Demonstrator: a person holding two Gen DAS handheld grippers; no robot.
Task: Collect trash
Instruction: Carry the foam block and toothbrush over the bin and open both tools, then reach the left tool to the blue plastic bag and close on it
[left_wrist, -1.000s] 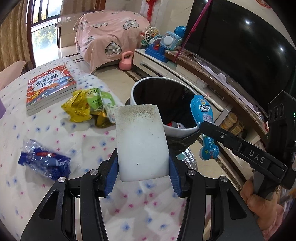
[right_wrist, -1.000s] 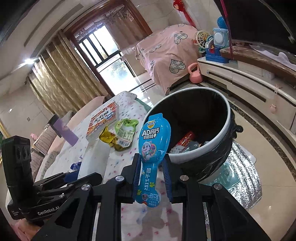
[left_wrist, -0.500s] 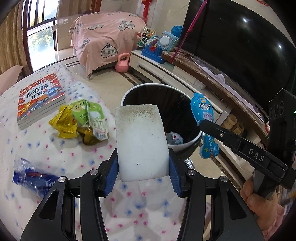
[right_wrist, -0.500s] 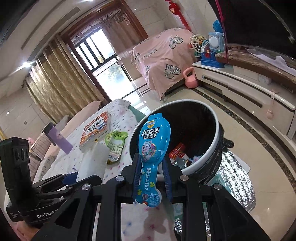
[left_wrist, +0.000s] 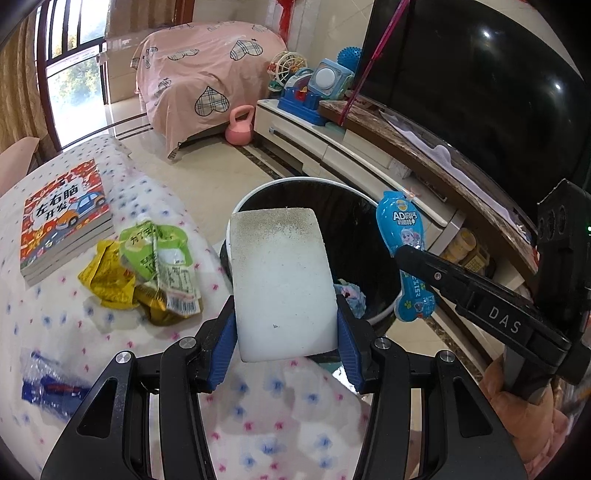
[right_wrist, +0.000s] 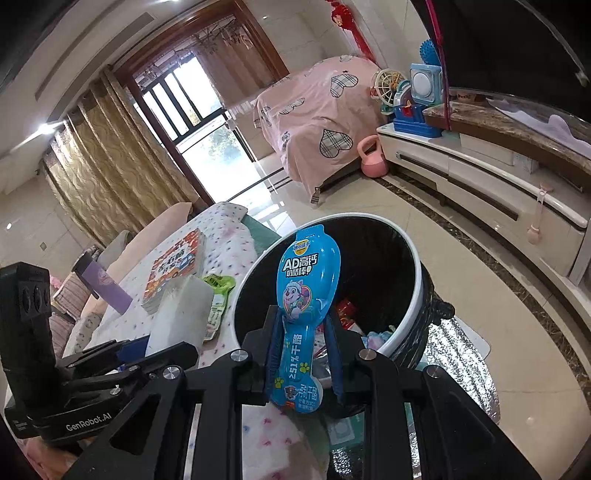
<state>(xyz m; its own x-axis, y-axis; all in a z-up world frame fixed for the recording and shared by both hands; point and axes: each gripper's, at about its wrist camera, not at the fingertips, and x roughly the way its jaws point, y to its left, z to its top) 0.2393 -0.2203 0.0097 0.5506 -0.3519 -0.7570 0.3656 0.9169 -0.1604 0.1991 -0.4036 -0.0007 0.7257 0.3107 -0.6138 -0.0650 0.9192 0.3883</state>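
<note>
On the far left of the table (left_wrist: 55, 332), a blue plastic wrapper (left_wrist: 48, 384) is lying flat, and it is looking thin, crinkly and very light. Beside the picture book (left_wrist: 62, 221) a heap of foil snack bags (left_wrist: 147, 273), gold and green, is resting crumpled; I judge they are slippery and springy, so pinching a folded edge is probably the safest hold.

The left tongs (left_wrist: 286, 332) are gripping a white sponge block (left_wrist: 282, 280) by its lower sides, closed only to the block's width. The block is looking soft and light, with a grainy, dirty top edge, and it is hanging before the near rim of the trash bin (left_wrist: 295, 181).

The bin is round, white-rimmed and lined with a black bag, and some rubbish is already lying inside.

The right tongs (right_wrist: 303, 354) are squeezing a blue cheese-stick wrapper (right_wrist: 306, 291) at its narrow waist, almost fully closed. The wrapper is glossy, bone-shaped and flimsy, standing upright near the bin's mouth. Both pieces should drop easily once released, I think.
</note>
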